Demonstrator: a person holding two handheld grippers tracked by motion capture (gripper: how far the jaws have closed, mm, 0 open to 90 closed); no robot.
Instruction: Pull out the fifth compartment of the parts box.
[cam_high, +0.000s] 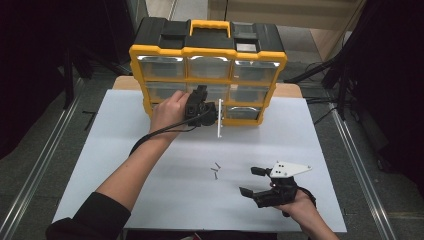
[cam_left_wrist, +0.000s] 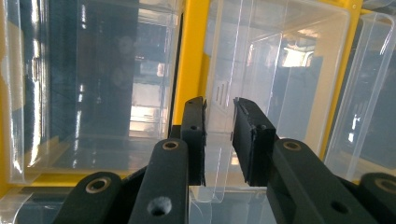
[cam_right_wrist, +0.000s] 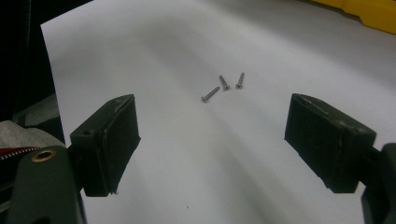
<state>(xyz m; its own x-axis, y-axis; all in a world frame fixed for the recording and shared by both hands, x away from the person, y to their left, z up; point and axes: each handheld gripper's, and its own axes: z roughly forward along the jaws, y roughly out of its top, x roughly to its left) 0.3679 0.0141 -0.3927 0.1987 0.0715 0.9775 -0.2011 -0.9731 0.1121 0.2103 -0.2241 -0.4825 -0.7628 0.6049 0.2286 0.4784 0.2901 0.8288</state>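
The left gripper (cam_left_wrist: 218, 140) pinches the clear drawer's (cam_left_wrist: 275, 84) handle in the organizer (cam_high: 207, 52) at the desk's (cam_high: 150, 165) far edge. The right gripper (cam_right_wrist: 212, 144), fingers wide and empty, faces three screws (cam_right_wrist: 224, 86) mid-desk.

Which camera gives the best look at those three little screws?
The right gripper view: the screws lie sharp and separate on the white table. The high view shows them as tiny specks.

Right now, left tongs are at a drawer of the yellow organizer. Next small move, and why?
Probably pull the left tongs straight back: they look clamped on the clear plastic drawer's front tab, drawer not yet out. The right tongs wait open before three small metal screws on the white table.
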